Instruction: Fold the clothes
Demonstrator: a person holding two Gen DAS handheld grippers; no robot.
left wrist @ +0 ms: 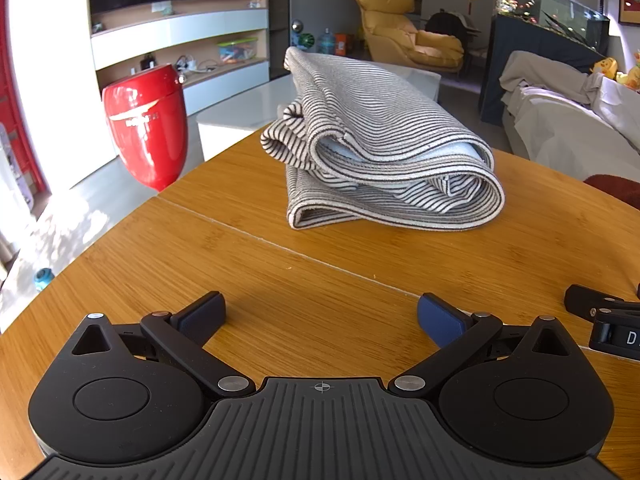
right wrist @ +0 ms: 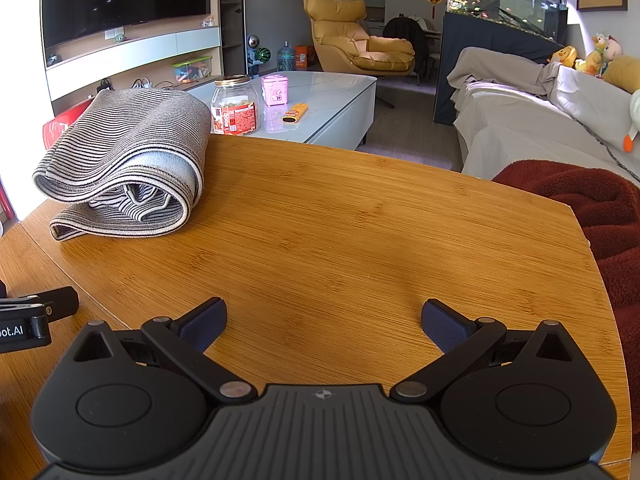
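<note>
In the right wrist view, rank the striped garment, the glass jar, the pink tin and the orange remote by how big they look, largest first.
1. striped garment, though it lies nearest the camera
2. glass jar
3. pink tin
4. orange remote; close to the tin, so that order is unsure

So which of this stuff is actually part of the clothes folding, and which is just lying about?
Part of the job:
- striped garment, lying folded on the wooden table
- left claw, open
- right claw, open

Just lying about:
- red vase
- snack jar
- pink tin
- orange remote
- red blanket
</note>
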